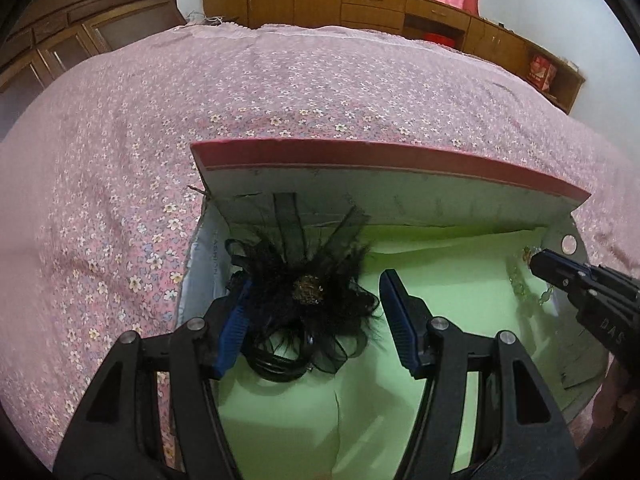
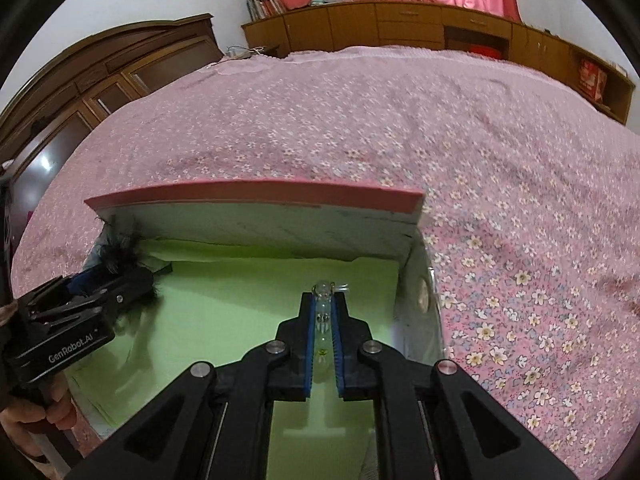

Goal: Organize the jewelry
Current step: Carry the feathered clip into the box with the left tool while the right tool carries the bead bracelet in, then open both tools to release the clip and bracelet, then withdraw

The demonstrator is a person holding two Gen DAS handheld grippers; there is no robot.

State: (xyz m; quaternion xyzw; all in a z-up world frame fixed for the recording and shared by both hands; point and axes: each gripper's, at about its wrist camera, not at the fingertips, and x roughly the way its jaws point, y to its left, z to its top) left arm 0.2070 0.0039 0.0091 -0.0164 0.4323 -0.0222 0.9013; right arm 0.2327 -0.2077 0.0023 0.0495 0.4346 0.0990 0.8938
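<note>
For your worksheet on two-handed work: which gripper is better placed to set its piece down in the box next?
Probably the right gripper: it is shut on a clear beaded piece above bare green lining. The left gripper, jaws wide, only straddles the black feathered hair ornament, apparently already resting in the box.

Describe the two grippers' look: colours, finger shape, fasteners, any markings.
Both match: the left gripper and right gripper have matte black angular linkage arms with triangular cut-outs, round silver pivot pins, and black fingers faced with ribbed blue pads. The left gripper's body reads "GenRobot.AI" in grey lettering. The right's body shows partial lettering, "DAS". No cables visible.
</note>
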